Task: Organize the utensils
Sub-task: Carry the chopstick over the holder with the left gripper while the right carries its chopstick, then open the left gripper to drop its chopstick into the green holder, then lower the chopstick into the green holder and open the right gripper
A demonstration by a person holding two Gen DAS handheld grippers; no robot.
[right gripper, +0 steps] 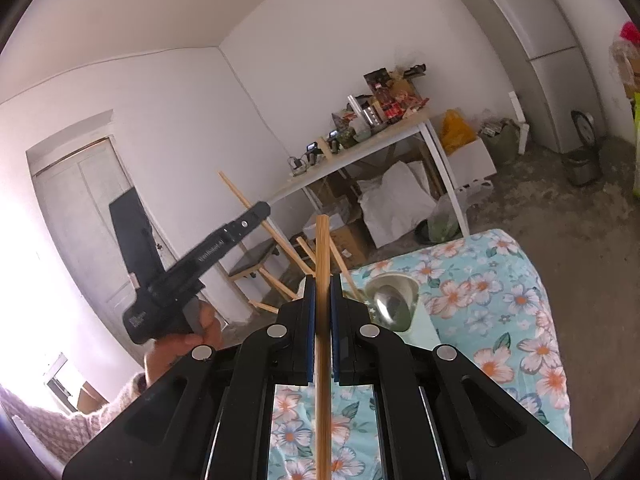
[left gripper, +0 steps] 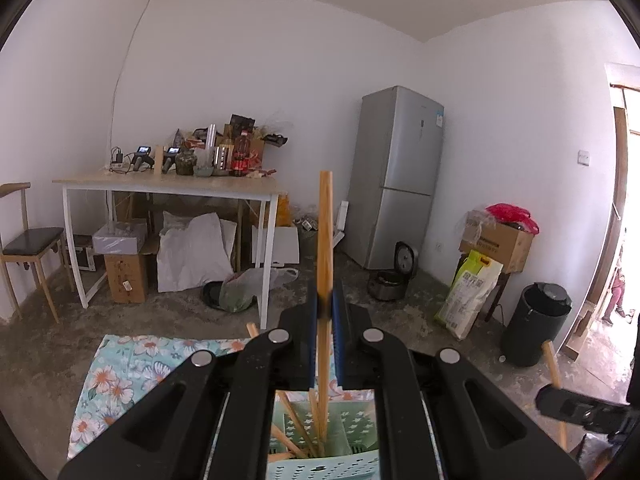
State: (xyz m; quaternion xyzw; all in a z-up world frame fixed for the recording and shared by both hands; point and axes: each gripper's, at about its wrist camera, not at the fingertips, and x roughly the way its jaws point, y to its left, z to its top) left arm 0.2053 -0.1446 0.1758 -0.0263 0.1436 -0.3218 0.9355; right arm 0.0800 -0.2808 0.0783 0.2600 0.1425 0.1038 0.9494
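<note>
My left gripper (left gripper: 325, 304) is shut on a wooden chopstick (left gripper: 325, 240) that stands upright, its lower end inside a pale green perforated utensil holder (left gripper: 320, 468) with several other chopsticks (left gripper: 296, 424). My right gripper (right gripper: 322, 292) is shut on another wooden chopstick (right gripper: 322, 248), held above the floral tablecloth (right gripper: 500, 320). In the right wrist view the left gripper (right gripper: 256, 212) shows at the left with its chopstick (right gripper: 236, 190), and the holder (right gripper: 420, 328) holds a metal spoon (right gripper: 392, 306). The right gripper (left gripper: 576, 404) shows at the right edge of the left wrist view.
A white table (left gripper: 168, 188) with clutter stands at the far wall, boxes and bags below it. A grey fridge (left gripper: 396, 176), a rice cooker (left gripper: 390, 280), a black bin (left gripper: 536, 322) and a chair (left gripper: 28, 244) stand on the concrete floor.
</note>
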